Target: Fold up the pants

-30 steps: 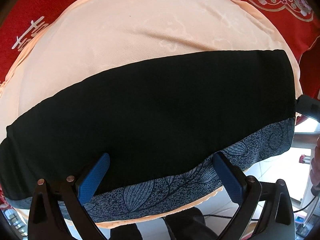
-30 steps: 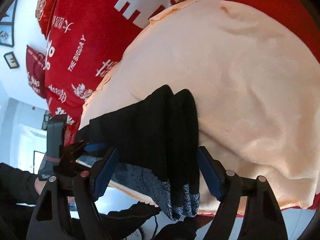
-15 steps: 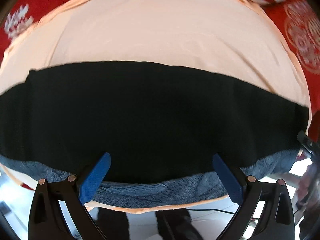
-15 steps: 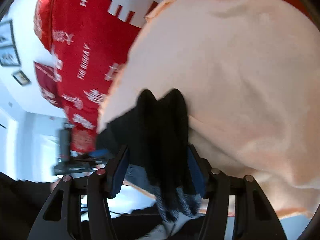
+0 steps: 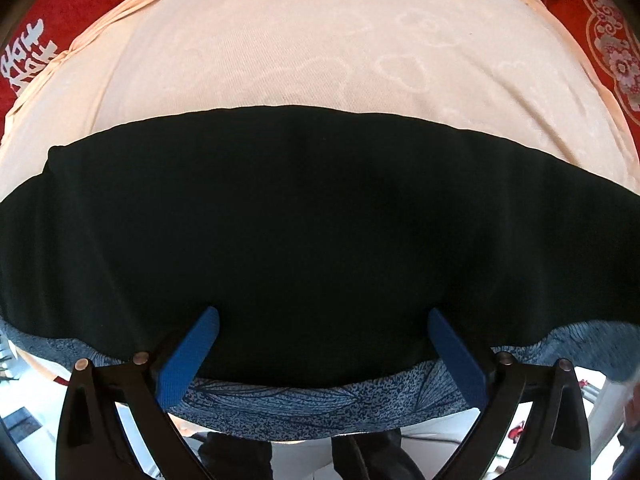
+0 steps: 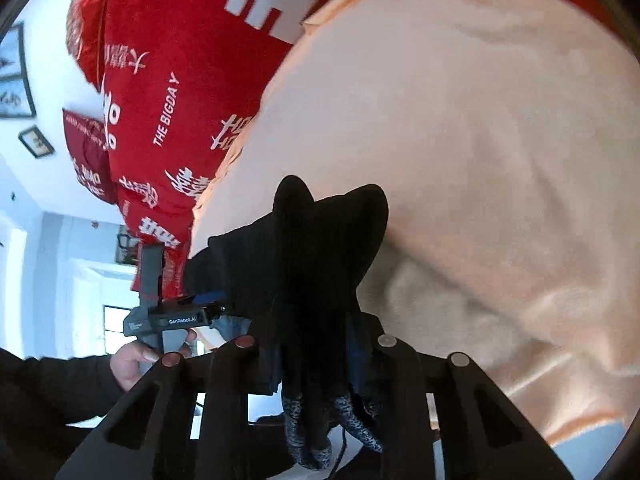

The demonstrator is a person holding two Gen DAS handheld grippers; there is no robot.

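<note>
Black pants (image 5: 320, 232) with a blue leaf-patterned band (image 5: 304, 408) along the near edge lie across a peach blanket (image 5: 320, 40). My left gripper (image 5: 320, 316) is open, its blue pads (image 5: 188, 352) on either side of the pants' near edge. In the right wrist view my right gripper (image 6: 316, 332) is shut on a bunched end of the pants (image 6: 320, 248), which rises in two black folds between the jaws. The patterned band (image 6: 312, 428) hangs below them. The left gripper (image 6: 172, 316) shows at the left, in a hand.
The peach blanket (image 6: 480, 160) covers a bed with red bedding printed in white characters (image 6: 168, 80). The bed's edge runs just behind the pants' near edge, with white floor (image 5: 432, 444) and the person's dark legs below. Framed pictures (image 6: 16, 76) hang on the wall.
My right gripper has closed from open onto the bunched end of the pants. My left gripper stayed open and shifted along the pants' near edge.
</note>
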